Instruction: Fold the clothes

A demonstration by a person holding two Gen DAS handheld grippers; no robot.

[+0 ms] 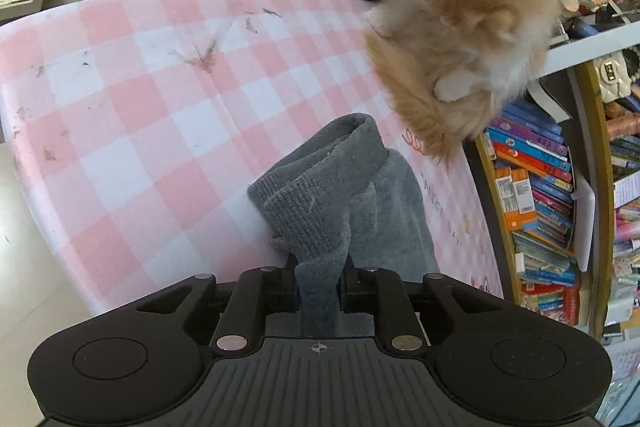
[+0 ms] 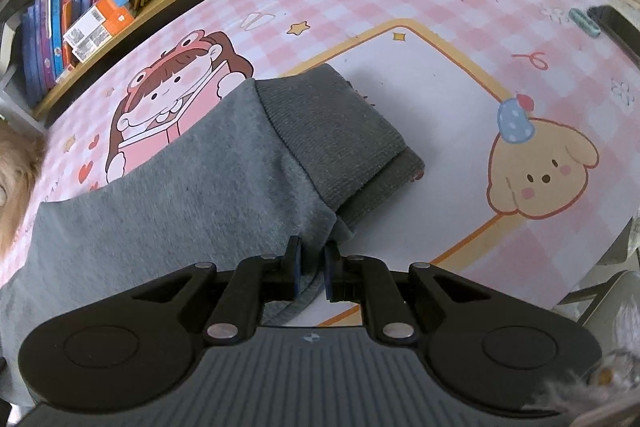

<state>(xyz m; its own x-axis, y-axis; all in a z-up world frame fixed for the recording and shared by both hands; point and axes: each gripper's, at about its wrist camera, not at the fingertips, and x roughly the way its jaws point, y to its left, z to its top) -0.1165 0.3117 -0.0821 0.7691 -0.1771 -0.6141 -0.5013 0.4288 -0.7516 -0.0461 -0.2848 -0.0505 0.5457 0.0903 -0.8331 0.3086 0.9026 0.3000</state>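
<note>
Left claw: pinched the grey garment, cuff bunched just ahead.
Right claw: clamped the garment's edge, cloth spreading ahead-left.

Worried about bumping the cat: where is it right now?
In the left wrist view the cat sits on the far right edge of the pink checked table, just beyond the grey garment and beside the bookshelf.

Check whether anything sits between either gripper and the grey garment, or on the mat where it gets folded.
Nothing between: the left gripper and right gripper both pinch the grey garment. A fluffy cat sits on the checked mat just beyond it.
</note>
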